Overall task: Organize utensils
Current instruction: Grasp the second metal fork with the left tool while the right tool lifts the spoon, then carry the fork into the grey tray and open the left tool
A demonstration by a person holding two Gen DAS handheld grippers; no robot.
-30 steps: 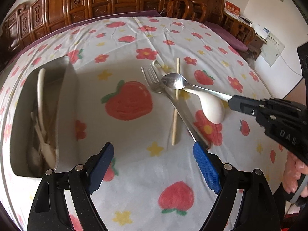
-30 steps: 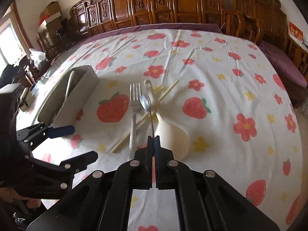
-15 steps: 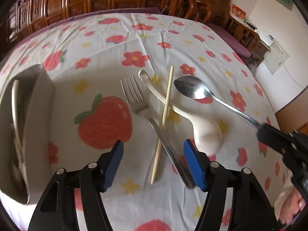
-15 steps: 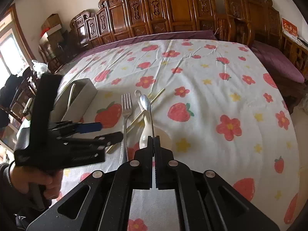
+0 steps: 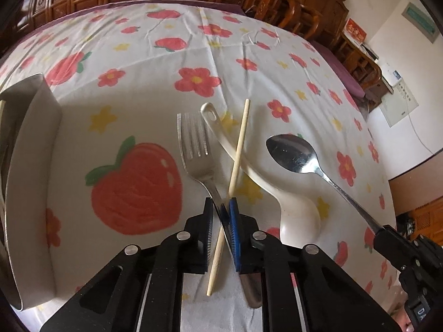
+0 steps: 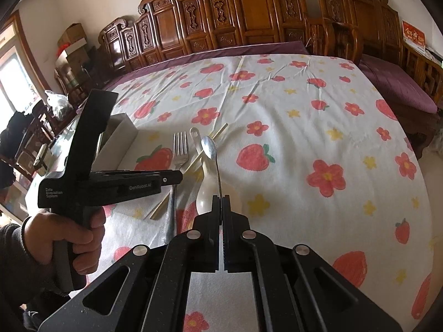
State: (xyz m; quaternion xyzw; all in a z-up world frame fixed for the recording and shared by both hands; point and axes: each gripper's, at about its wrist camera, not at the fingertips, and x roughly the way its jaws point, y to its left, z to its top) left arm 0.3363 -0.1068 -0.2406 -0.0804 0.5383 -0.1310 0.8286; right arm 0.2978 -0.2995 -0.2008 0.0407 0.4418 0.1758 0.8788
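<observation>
A steel fork [image 5: 193,144] lies on the strawberry tablecloth beside a wooden chopstick [image 5: 239,149] and a white ceramic spoon [image 5: 296,213]. My left gripper [image 5: 221,207] points down over the fork. Its jaws are closing, and the blue pads pinch the fork's handle, with the chopstick running just under them. My right gripper [image 6: 222,202] is shut on the handle of a metal spoon [image 6: 209,146], which it holds in the air above the white spoon [image 6: 206,191]. In the left wrist view that spoon [image 5: 293,152] hangs to the right of the pile.
A grey utensil box [image 5: 33,166] with several pale utensils inside stands at the table's left. A person's hand [image 6: 80,232] holds the left gripper's handle. Carved wooden chairs [image 6: 249,13] line the far side, and the cloth stretches bare to the right.
The left gripper came down over the fork and its wide jaws closed around the handle. The right gripper carried the metal spoon off the pile, slightly to the right.
</observation>
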